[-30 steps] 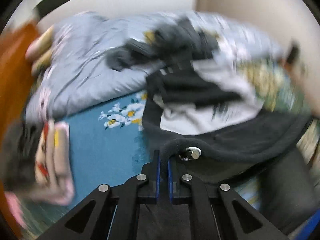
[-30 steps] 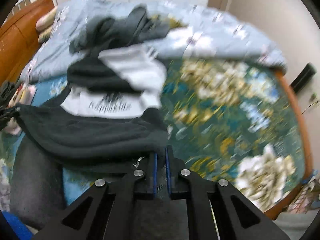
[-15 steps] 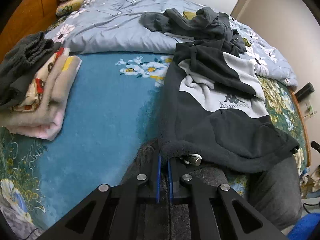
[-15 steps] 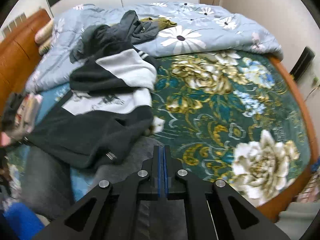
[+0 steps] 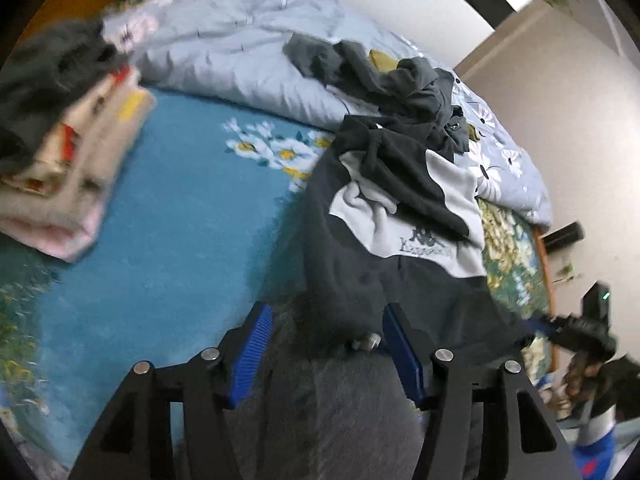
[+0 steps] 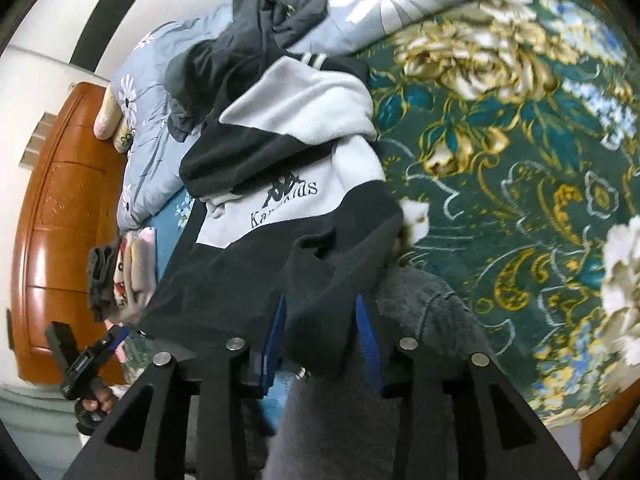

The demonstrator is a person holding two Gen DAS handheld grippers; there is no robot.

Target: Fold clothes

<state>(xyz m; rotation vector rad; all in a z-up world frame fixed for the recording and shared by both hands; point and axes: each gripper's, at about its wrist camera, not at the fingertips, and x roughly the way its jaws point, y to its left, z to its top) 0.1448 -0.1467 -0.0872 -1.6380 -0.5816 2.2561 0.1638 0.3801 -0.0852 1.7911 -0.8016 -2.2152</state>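
Note:
A black and white sweatshirt (image 5: pixel 404 236) lies spread on the bed, its black hem nearest me. My left gripper (image 5: pixel 328 340) is opening. The hem and a small metal toggle (image 5: pixel 366 342) lie loose between its blue pads (image 5: pixel 256 340). My right gripper (image 6: pixel 322 332) is opening too, and the other end of the black hem (image 6: pixel 320 320) sits between its pads without being pressed. The hem rests on a grey garment (image 5: pixel 320 412), seen too in the right wrist view (image 6: pixel 424 304). Each view shows the other gripper in a hand: the right one (image 5: pixel 580 328), the left one (image 6: pixel 80 356).
A folded stack of clothes (image 5: pixel 68 168) sits on the blue floral blanket (image 5: pixel 172 240) to the left. Several crumpled dark garments (image 5: pixel 384 76) lie on the pale blue quilt (image 5: pixel 224 40) behind the sweatshirt. A wooden headboard (image 6: pixel 60 208) and a green floral bedspread (image 6: pixel 520 160) border it.
Both grippers held the black hem pinched a second ago and came down toward the bed. Both now have their jaws apart and the hem lies loose on the grey garment.

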